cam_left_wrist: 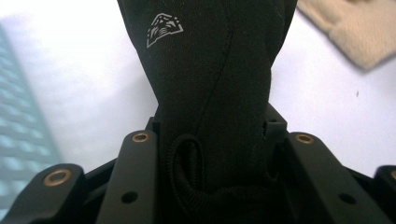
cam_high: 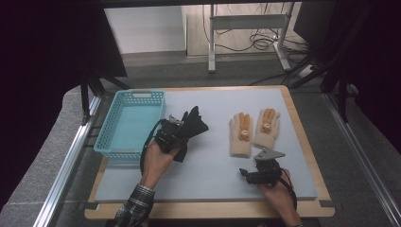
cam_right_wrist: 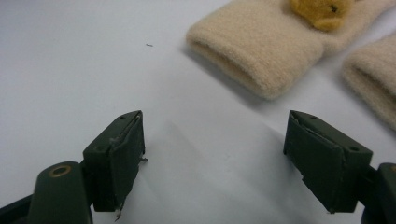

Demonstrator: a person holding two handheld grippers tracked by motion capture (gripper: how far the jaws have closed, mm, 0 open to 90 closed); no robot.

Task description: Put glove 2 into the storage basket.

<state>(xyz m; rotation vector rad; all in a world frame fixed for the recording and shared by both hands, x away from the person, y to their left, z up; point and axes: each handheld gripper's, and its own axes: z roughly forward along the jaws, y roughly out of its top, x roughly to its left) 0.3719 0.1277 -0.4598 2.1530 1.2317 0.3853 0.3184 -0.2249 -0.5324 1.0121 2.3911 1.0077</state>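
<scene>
A black glove (cam_high: 193, 125) with a small silver logo (cam_left_wrist: 163, 29) hangs from my left gripper (cam_high: 176, 134), which is shut on its cuff (cam_left_wrist: 212, 168) above the mat, just right of the basket. Two cream knitted gloves with orange bear trim (cam_high: 241, 134) (cam_high: 267, 126) lie side by side at the mat's right of centre. My right gripper (cam_high: 247, 174) rests low near the front edge, below those gloves, jaws wide apart with nothing between them. In the right gripper view the nearer cream cuff (cam_right_wrist: 254, 58) lies ahead of the jaws, untouched.
A light blue plastic basket (cam_high: 130, 120) sits at the mat's left edge, with nothing in it that I can see. The pale mat (cam_high: 213, 170) covers a wooden tabletop (cam_high: 302, 137). Metal rails run along both sides, and a table frame with cables stands beyond.
</scene>
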